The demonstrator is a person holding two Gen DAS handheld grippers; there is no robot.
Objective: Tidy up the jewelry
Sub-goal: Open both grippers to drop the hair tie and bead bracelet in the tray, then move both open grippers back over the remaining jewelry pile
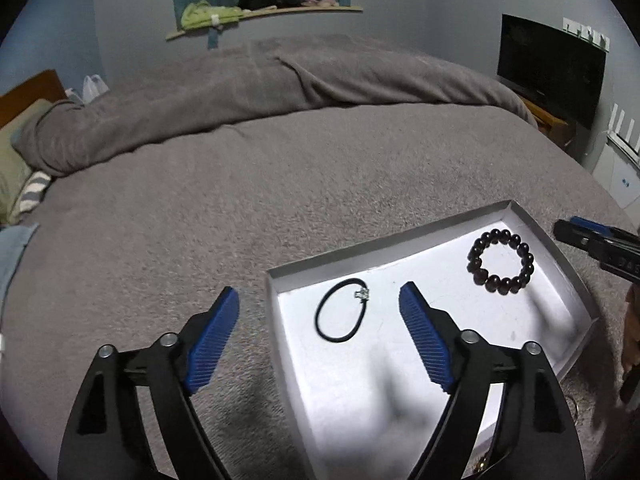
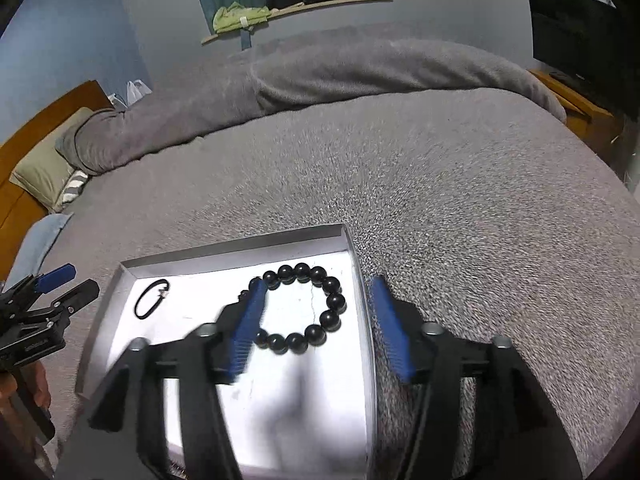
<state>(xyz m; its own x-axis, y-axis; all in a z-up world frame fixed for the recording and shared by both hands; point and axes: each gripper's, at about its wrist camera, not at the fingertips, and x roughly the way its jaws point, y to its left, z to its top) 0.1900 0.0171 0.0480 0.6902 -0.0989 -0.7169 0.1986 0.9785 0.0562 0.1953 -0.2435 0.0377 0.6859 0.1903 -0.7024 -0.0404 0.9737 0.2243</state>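
Beaded bracelet [image 2: 301, 309], round glossy dark beads, thin cord loop [image 1: 343, 309], shallow white tray [image 1: 384, 240], both tongs released.

Left gripper [image 1: 319, 304] stood open and empty above tray [image 1: 544, 236] on grey bed [image 1: 200, 220]. In the tray lay cord bracelet [image 1: 341, 310] and, well apart, bead bracelet [image 1: 501, 261]. Right gripper [image 1: 592, 240] showed at the frame's right edge.
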